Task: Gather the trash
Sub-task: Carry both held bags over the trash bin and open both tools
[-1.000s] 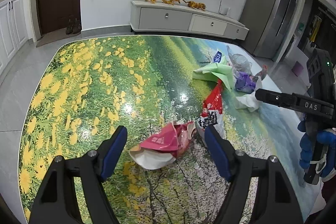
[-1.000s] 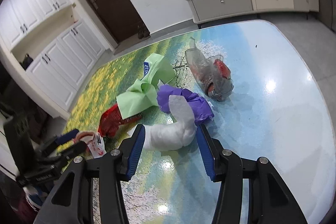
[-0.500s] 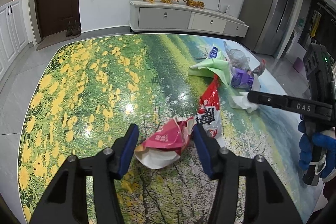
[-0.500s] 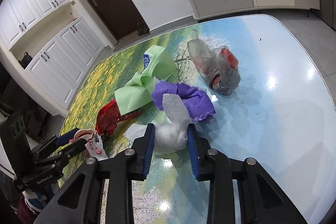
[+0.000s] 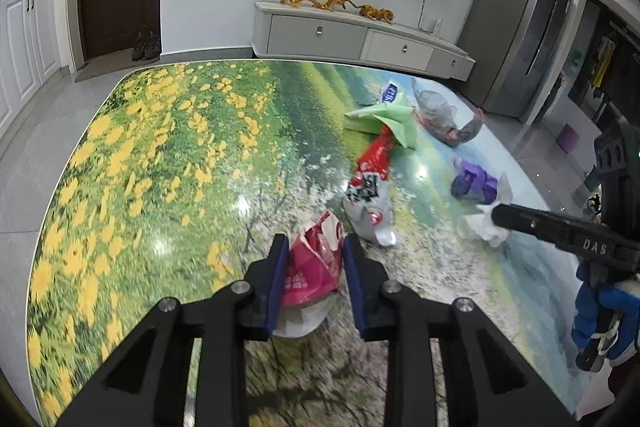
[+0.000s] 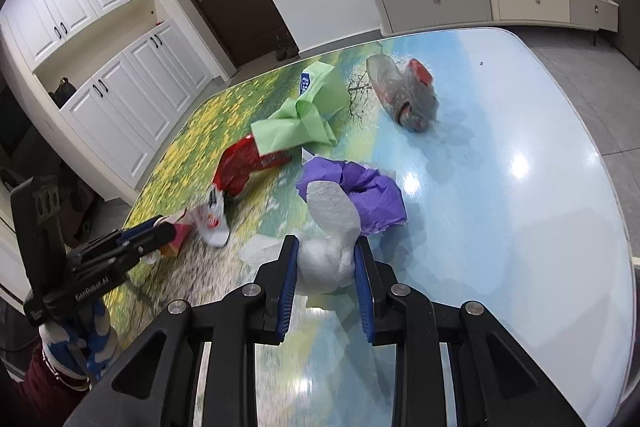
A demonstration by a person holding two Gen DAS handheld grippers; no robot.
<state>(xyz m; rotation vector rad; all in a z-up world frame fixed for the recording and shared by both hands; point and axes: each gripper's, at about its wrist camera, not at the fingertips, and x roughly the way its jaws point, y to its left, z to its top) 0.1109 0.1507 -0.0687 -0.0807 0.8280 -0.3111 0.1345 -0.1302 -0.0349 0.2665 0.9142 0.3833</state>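
Nearest in the left wrist view, the left gripper (image 5: 312, 267) has its blue pads pressed on both sides of a crumpled pink and white snack wrapper (image 5: 310, 271), which lies at the near edge of the glossy table with a printed flower-meadow picture (image 5: 152, 155); the squeeze seems meant to make the loose foil compact enough to lift. In the right wrist view, the right gripper (image 6: 325, 269) pinches a soft white tissue wad (image 6: 324, 263) in the same way, low at the table surface. Just behind the wad is a crumpled purple paper (image 6: 372, 187), touching it. Further are a red and white plastic bag (image 6: 240, 167), a folded light green paper (image 6: 300, 119) overlapping its end, and, farthest, a clear plastic bag with red packaging inside (image 6: 404, 95), all not yet collected.
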